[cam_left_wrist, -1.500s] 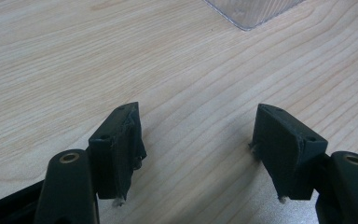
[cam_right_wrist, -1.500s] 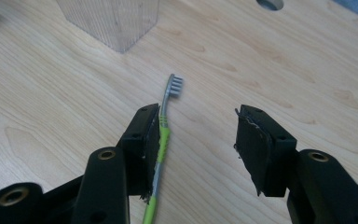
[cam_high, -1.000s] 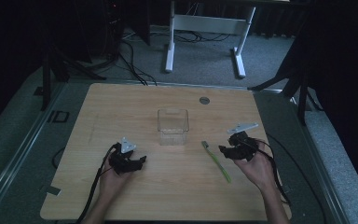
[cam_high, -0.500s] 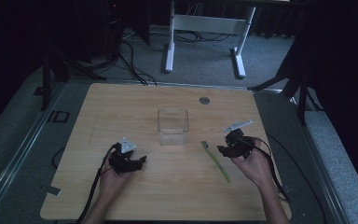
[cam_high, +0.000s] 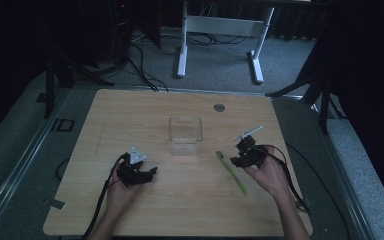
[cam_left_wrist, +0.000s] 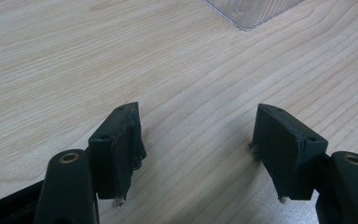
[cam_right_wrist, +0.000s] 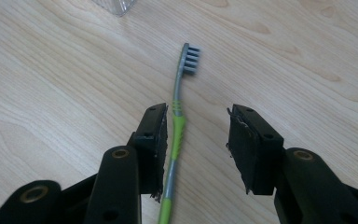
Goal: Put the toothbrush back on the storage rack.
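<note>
Toothbrush (cam_right_wrist: pixel 177 126) lies flat on the worktop (cam_high: pixel 130 125), between the jaws of my right claw (cam_right_wrist: pixel 196 140), which is spread wide; the handle sits just beside one jaw, well off centre. My left claw (cam_left_wrist: pixel 198 149) is also wide, holding nothing, resting over bare wood near the clear box (cam_high: pixel 185 135). Risk, as I judge it: closing now could nudge the slim handle sideways instead of pinching it, or the tips could scrape the worktop, since the brush lies so low.
</note>
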Demonstrator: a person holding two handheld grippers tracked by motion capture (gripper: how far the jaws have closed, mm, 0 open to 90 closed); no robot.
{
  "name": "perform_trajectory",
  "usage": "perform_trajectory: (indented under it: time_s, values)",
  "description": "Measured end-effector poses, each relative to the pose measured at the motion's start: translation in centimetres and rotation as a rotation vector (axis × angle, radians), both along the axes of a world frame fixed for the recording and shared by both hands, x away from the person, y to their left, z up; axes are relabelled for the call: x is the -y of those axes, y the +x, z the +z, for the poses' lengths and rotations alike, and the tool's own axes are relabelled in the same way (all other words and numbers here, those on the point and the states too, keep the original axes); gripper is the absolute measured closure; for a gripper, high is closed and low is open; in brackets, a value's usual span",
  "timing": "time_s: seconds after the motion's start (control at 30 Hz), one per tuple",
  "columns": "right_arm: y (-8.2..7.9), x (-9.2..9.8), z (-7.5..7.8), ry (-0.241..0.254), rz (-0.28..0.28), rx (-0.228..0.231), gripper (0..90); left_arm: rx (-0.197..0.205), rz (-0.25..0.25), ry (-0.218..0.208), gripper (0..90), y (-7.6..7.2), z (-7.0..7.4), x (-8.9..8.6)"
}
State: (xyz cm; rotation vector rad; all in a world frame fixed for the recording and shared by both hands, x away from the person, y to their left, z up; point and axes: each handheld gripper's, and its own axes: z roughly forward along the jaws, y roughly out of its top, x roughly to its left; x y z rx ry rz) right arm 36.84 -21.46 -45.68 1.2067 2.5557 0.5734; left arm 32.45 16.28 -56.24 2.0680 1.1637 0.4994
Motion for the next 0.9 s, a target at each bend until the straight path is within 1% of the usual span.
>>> perform_trajectory:
  time_s: [0.27, 0.5, 0.9]
  values:
    - [0.4, -0.5, -0.1, -0.025, 0.009, -0.031, 56.7, 0.000, 0.000, 0.000, 32.8, 0.0, 0.0, 0.0]
    - [0.8, -0.9, 0.0, -0.043, 0.014, -0.049, 57.3, 0.000, 0.000, 0.000, 32.8, 0.0, 0.0, 0.0]
    - [1.7, -1.2, -0.3, -0.056, 0.009, -0.098, 58.0, -0.001, 0.000, -0.002, 32.8, 0.0, 0.0, 0.0]
